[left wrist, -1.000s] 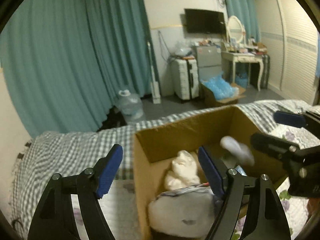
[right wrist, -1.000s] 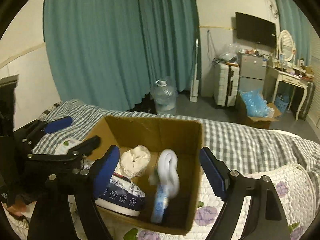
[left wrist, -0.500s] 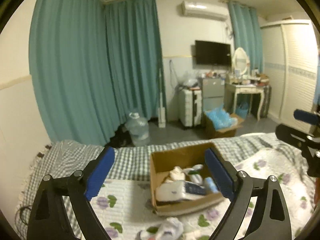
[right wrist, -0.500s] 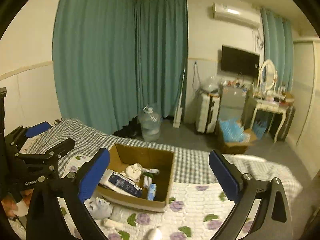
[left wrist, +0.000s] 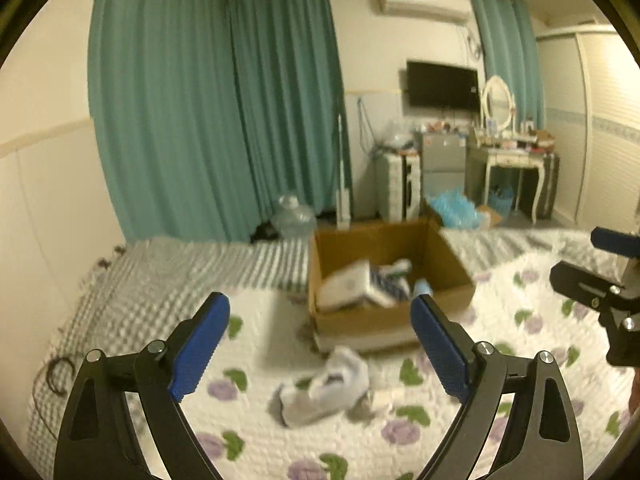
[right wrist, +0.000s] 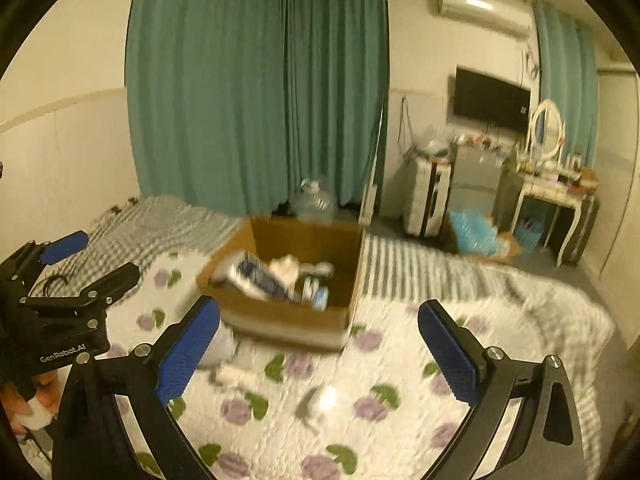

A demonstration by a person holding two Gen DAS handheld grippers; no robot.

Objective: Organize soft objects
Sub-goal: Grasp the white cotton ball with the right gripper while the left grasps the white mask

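Left gripper (left wrist: 320, 344): jaws spread wide, nothing between the pads, hanging above the floral quilt (left wrist: 520, 320). Right gripper (right wrist: 318, 346): same, wide and empty.

Left view only: crumpled white-grey socks (left wrist: 324, 386) lie on the quilt between the jaws, just in front of the cardboard box (left wrist: 384, 322). The right gripper shows at the far right edge.

Right view only: a small white rolled item (right wrist: 322, 400) sits alone on the quilt, nearer the camera than the box (right wrist: 288, 320). Some pale cloth sits just beside the left pad, too blurred to identify.

Both views: box open on the bed, with a tissue pack (right wrist: 260, 278) and white soft items inside. Teal curtains (left wrist: 224, 120) behind.
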